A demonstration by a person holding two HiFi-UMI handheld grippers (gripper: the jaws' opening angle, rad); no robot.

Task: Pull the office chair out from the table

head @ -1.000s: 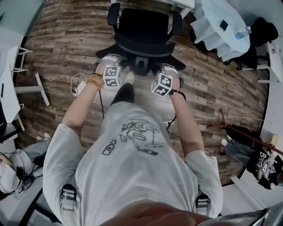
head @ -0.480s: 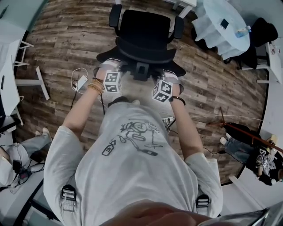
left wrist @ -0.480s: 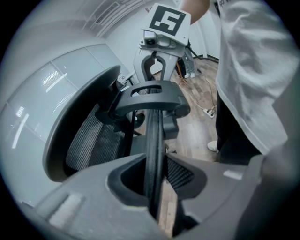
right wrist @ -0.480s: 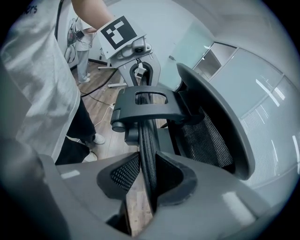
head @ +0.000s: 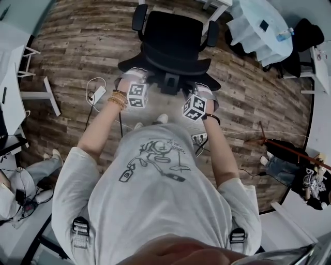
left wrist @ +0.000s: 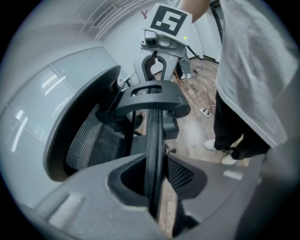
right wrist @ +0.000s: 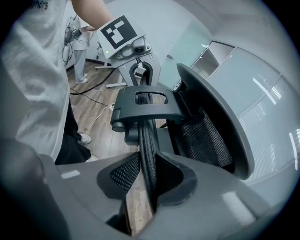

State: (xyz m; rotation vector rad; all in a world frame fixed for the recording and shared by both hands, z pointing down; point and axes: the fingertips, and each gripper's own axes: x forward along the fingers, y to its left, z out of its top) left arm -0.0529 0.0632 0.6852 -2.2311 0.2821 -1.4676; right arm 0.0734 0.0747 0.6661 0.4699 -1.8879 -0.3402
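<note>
Head view: I have both grippers on the top rim (head: 170, 61) of the office chair (head: 173, 33). My left gripper (head: 132, 77) is at one end and my right gripper (head: 206, 90) at the other, with the seat lying beyond them. Over the last second the chair has kept its place against my grippers. Meanwhile the plank floor (head: 67, 57) and the power strip (head: 98, 94), out to the left of my left gripper, have slid away from me. I read that as me backing up with the chair rolling along, so the pull is under way. What I take for the table (head: 217, 5) is only a white sliver past the chair, so I cannot tell how clear of it the chair is.

Left gripper view: my left gripper (left wrist: 157, 197) is clamped on the thin black rim (left wrist: 152, 145). The rim runs straight out from between the jaws to a bracket (left wrist: 152, 96) and on to my right gripper (left wrist: 157, 61). Mesh (left wrist: 89, 140) curves off to the left of the jaws, and my shoe (left wrist: 213, 144) is to their right.

Right gripper view: my right gripper (right wrist: 150, 192) bites the same rim (right wrist: 146, 140), with the left gripper (right wrist: 138, 70) straight ahead along it. Both grips look firm, so I judge I can go on stepping back.
</note>
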